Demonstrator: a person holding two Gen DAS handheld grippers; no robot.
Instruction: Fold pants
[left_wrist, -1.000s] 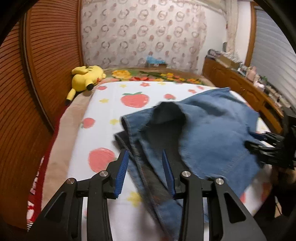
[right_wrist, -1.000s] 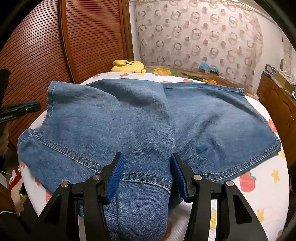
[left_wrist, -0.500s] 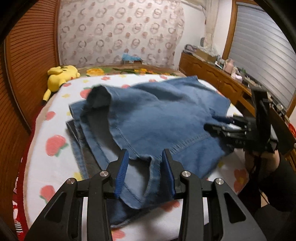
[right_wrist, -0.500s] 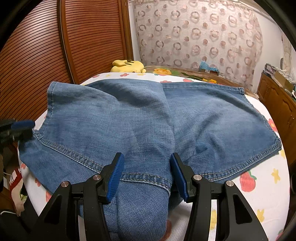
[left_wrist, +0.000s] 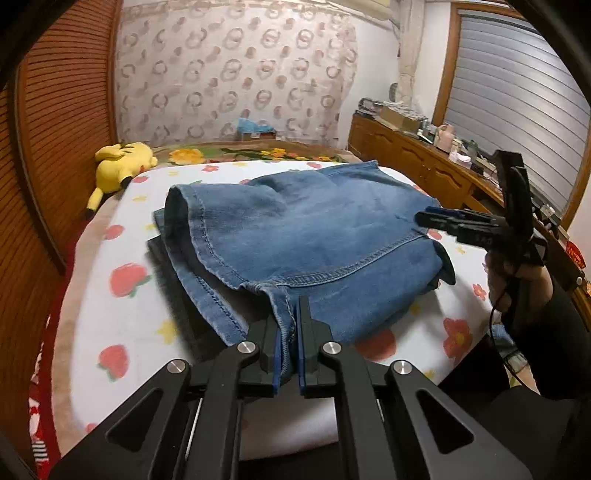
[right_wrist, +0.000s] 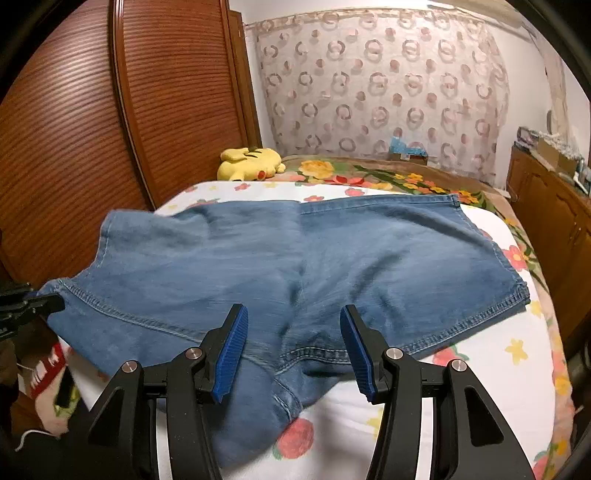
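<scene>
Blue denim pants lie folded over on a bed with a white strawberry-print cover. My left gripper is shut on the near hem corner of the pants. In the right wrist view the pants spread wide across the bed. My right gripper is open, its blue pads either side of the crotch seam, just above the cloth. The right gripper also shows in the left wrist view, off the pants' right edge. The left gripper shows in the right wrist view at the far left, on the hem.
A yellow plush toy lies at the bed's far left corner. A slatted wooden wardrobe stands along the left side. A wooden sideboard with small items runs along the right. A patterned curtain hangs behind.
My left gripper has swung right to the near hem and closed on it. My right gripper has pulled back a little and stays open.
</scene>
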